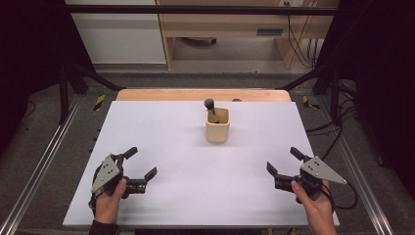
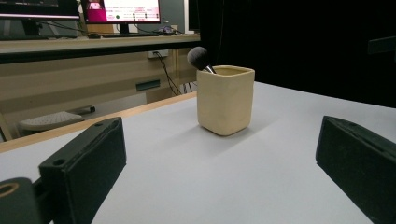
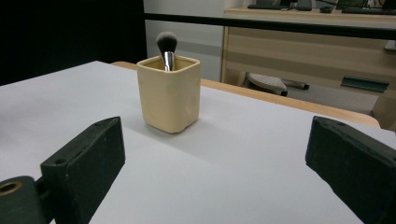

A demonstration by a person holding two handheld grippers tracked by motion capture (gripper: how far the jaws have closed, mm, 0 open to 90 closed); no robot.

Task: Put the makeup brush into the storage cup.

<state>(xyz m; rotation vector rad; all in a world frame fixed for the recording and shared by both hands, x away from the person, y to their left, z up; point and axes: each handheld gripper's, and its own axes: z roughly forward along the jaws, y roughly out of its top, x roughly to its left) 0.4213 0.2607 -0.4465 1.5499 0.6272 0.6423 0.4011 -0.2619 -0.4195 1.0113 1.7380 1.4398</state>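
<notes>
Bare table point(image 1: 161, 147) lies open ahead of both my claws; only the cup point(image 1: 217, 126) with its brush point(image 1: 209, 104) stands in the way, mid-table.

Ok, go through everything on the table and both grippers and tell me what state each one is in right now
Cream square cup: upright near the far middle of the table, touched by neither gripper.
Makeup brush: standing in the cup, bristle head up, leaning against the rim.
Left gripper: jaws wide open, empty, near the table's front left.
Right gripper: jaws wide open, empty, near the table's front right.
White table: flat, bare apart from the cup.
</notes>
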